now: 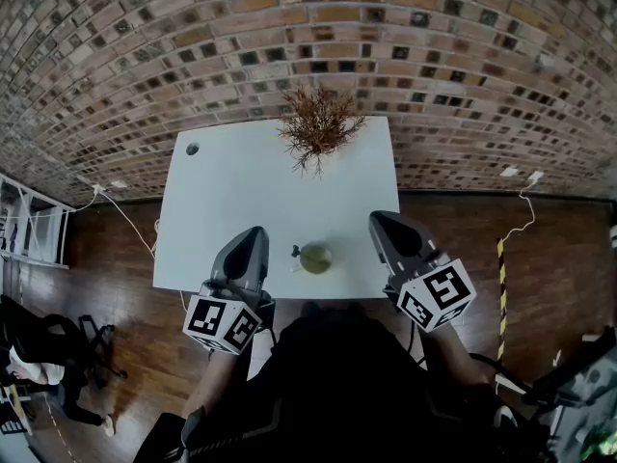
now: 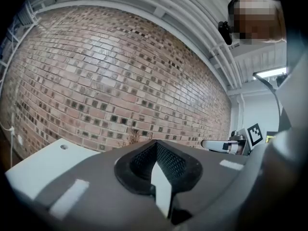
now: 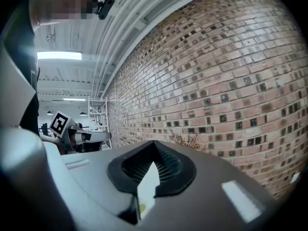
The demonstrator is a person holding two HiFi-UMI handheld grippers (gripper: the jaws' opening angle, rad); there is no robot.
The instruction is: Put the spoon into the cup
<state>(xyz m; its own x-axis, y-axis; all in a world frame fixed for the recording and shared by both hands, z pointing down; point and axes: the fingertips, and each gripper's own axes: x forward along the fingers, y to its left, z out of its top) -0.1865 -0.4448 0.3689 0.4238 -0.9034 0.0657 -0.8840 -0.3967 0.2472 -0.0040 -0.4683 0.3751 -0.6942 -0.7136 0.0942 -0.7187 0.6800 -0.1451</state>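
Left gripper (image 1: pixel 256 232) and right gripper (image 1: pixel 378 218) are hovering, jaws pressed together on nothing, at nine and three o'clock of the cup (image 1: pixel 315 258).

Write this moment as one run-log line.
left hand-held gripper: shut, empty | right hand-held gripper: shut, empty | cup: on table

The white surface (image 1: pixel 231 201) is carrying a dried plant (image 1: pixel 316 125) at its far edge and a cup (image 1: pixel 315 258) near its front edge.
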